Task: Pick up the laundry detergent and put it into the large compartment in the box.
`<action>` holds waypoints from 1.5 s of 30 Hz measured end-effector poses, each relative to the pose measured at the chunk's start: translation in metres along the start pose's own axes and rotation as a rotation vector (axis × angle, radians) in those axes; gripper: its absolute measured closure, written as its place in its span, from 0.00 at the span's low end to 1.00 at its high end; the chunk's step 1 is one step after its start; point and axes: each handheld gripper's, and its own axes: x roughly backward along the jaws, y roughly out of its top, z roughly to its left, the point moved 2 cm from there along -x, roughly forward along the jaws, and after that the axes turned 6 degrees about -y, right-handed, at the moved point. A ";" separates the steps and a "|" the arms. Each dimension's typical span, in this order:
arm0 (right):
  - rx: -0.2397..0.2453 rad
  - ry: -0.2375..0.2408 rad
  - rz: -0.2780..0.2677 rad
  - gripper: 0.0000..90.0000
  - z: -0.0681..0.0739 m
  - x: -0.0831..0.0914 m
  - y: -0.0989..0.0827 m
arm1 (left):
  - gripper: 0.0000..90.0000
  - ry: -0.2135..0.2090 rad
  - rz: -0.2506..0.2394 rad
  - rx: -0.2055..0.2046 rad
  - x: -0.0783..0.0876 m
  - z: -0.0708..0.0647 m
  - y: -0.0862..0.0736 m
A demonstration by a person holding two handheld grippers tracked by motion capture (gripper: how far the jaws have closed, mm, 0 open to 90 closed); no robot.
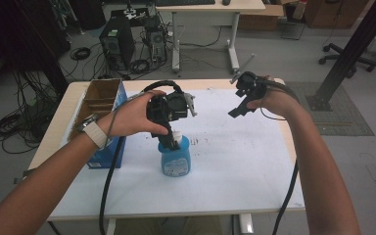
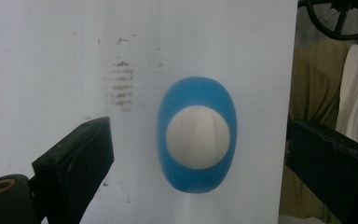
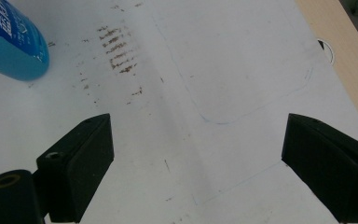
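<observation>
The left gripper (image 2: 198,154) hangs wide open directly above the blue bottle (image 2: 196,135), its white cap (image 2: 197,136) between the jaws; I judge the next move is lowering and closing; the right gripper (image 3: 196,154) waits wide open aside.

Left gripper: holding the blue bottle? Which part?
No. Left gripper hangs open above the blue bottle, jaws wide of its white cap, touching nothing.

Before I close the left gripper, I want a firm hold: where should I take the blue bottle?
Probably the white cap, from straight above. The blue bottle stands upright, and the left gripper already looks down with its open jaws either side of the cap; the cap is narrower than the oval body.
</observation>
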 end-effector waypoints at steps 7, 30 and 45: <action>0.000 0.000 0.003 0.10 0.001 0.000 0.000 | 0.08 0.001 0.001 0.006 -0.007 0.001 -0.001; 0.005 0.004 0.000 0.10 0.002 -0.001 0.002 | 0.08 -0.026 0.004 0.005 -0.033 0.002 -0.003; 0.003 0.004 -0.004 0.10 0.002 -0.001 0.002 | 0.08 -0.019 0.018 0.006 -0.046 0.004 -0.005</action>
